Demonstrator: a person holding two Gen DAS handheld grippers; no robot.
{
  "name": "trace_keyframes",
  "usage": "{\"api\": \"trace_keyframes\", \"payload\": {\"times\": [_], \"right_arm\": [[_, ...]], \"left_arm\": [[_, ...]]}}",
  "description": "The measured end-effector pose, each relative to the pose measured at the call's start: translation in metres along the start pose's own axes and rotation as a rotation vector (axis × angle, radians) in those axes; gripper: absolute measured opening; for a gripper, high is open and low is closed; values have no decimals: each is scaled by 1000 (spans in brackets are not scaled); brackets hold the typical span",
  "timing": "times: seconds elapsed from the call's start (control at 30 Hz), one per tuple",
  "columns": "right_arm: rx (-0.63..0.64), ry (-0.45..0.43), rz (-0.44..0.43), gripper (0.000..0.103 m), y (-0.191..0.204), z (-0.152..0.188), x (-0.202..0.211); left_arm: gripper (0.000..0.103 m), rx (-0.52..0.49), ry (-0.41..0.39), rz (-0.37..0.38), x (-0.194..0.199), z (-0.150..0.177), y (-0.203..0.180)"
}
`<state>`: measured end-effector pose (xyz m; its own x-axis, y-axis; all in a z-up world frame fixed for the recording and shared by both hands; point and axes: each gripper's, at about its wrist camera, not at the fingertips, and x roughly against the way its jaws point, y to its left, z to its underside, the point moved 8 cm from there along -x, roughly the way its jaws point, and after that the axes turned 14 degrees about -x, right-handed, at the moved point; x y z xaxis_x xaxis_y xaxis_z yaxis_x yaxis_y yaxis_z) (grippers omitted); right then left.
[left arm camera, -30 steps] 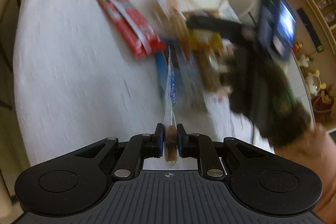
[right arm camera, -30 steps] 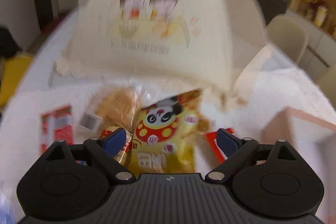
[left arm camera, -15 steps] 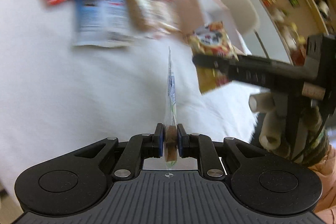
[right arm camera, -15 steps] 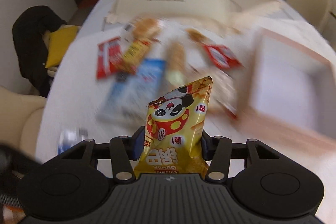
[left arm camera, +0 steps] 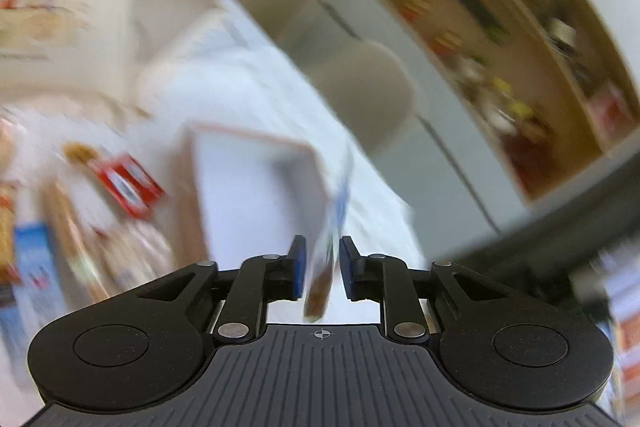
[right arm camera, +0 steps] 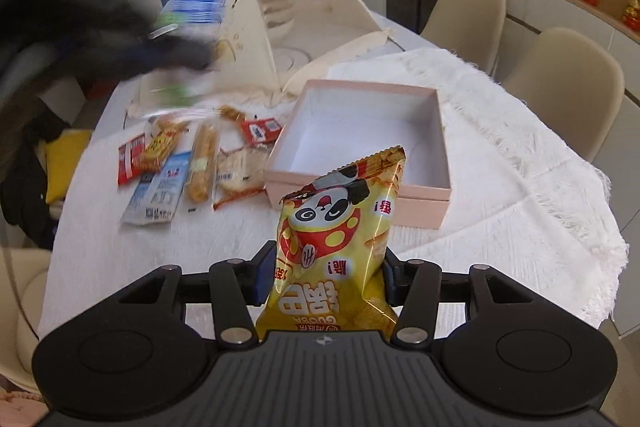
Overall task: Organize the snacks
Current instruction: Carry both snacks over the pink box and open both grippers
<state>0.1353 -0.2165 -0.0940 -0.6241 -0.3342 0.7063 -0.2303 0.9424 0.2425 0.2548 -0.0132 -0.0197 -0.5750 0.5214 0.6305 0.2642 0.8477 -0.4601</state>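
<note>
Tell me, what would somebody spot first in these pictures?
Probably the yellow panda snack bag, gripped in the right tool at the front of the right view. Behind it an open pink box sits on the white tablecloth, showing nothing inside, with a row of small snack packets on its left.

between the right gripper's (right arm camera: 326, 277) blue-padded jaws sits a yellow packet (right arm camera: 338, 243) printed with a black-and-white panda on a yellow-dotted red ball, ahead of them a pale pink box (right arm camera: 416, 205) with white inside, on a white fringed cloth (right arm camera: 520, 155).
</note>
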Motion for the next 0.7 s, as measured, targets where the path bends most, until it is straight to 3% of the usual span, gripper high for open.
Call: {"api": "trace_keyframes", "payload": {"times": [0.07, 0.17, 0.3, 0.4, 0.43, 0.57, 0.7], "right_arm": [[-9, -17, -4, 50, -5, -6, 1], [-45, -65, -35, 50, -9, -29, 8], [-77, -134, -77, 52, -6, -97, 4], [-110, -135, -46, 85, -5, -146, -31], [-139, -118, -36, 85, -9, -157, -46], [-172, -89, -14, 85, -19, -154, -72], [-130, 0, -5, 85, -12, -104, -95]], "left_arm": [[24, 1, -35, -57, 8, -5, 15], [24, 59, -89, -54, 22, 2, 25], [24, 126, -74, -118, 22, 42, 37], [24, 173, -64, -142, 21, 76, 45], [24, 174, -54, -169, 22, 89, 51], [24, 177, -20, -279, 45, 128, 85], [24, 232, 5, -317, 59, 150, 113]]}}
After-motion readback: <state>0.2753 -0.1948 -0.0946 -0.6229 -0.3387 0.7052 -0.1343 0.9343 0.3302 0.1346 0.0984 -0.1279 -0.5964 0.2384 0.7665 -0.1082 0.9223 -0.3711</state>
